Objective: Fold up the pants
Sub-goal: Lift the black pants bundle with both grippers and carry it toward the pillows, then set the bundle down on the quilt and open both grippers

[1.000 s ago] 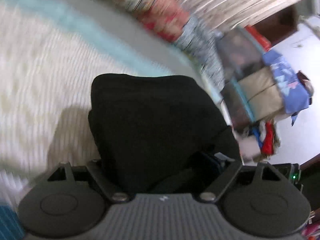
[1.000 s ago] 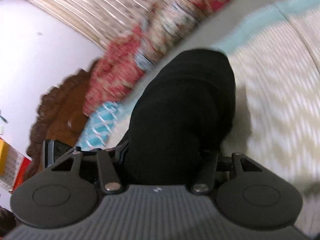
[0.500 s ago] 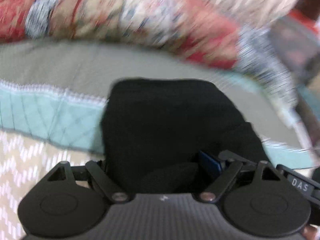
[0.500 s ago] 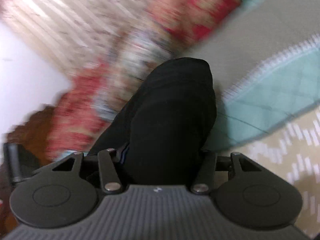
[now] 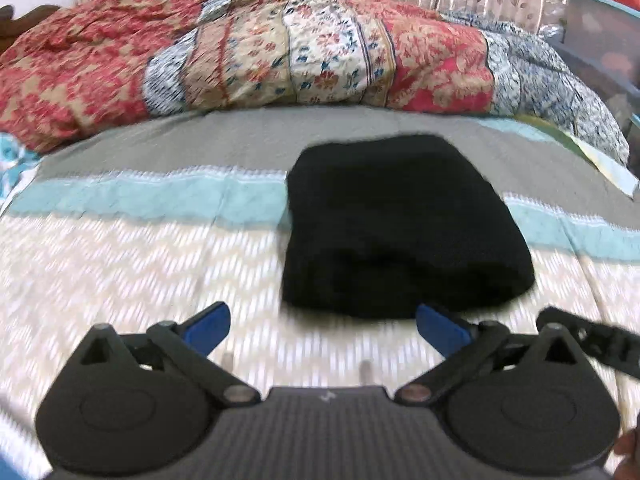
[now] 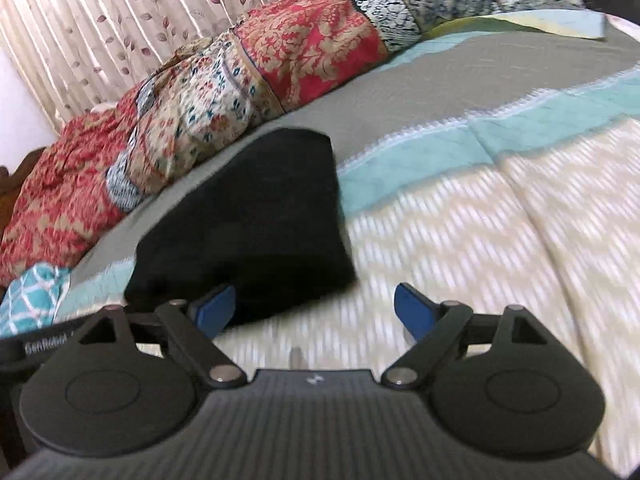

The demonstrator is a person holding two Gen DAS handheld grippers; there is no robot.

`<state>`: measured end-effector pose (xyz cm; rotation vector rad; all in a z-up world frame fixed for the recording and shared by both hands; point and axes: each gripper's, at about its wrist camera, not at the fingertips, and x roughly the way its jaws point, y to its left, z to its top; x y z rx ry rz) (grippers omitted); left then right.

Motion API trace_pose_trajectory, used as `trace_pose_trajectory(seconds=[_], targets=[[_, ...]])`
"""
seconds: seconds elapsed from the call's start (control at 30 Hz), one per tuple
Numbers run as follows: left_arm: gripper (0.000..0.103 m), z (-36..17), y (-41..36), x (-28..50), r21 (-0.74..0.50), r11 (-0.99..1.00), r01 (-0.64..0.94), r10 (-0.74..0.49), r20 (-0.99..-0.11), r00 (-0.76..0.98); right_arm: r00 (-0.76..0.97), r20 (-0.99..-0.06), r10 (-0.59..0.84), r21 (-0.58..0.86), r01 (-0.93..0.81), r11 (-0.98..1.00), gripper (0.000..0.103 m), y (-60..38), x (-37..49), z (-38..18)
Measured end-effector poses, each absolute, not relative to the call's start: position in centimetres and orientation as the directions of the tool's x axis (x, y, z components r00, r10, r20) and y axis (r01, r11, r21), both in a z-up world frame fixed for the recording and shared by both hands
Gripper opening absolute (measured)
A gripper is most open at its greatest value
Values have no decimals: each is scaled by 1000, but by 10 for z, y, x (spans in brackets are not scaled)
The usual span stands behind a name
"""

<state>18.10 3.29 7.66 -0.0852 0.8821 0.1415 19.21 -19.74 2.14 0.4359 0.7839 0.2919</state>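
Note:
The black pants (image 5: 400,224) lie folded into a compact rectangle on the bed, across the teal stripe of the bedspread (image 5: 120,264). They also show in the right wrist view (image 6: 248,220). My left gripper (image 5: 324,326) is open and empty, just in front of the pants' near edge, its right blue fingertip (image 5: 440,328) close to the fabric. My right gripper (image 6: 316,308) is open and empty, at the pants' near right corner, its left blue fingertip (image 6: 214,308) in front of the fabric.
A rumpled red, cream and blue floral quilt (image 5: 280,48) is piled along the far side of the bed, before a leaf-print curtain (image 6: 80,28). A teal patterned cloth (image 6: 28,300) lies at the left. Storage boxes (image 5: 604,36) stand at the far right.
Both grippers were shut on the pants and carried them; now both have opened, let go and drawn back. The folded pants rest on the bed.

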Motion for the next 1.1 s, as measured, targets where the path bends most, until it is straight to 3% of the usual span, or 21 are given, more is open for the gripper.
trace_pose_trajectory(seconds=[0.5,1.1], targets=[[103,88,8,34,35,987,-158,121,-810,574,596,-675,435,432,-158,888,95,-172,56,25],[103,80,24,-11,73,966,-249,202,-811,549,570,-682,459,447,-173,878,95,-163,20,25]])
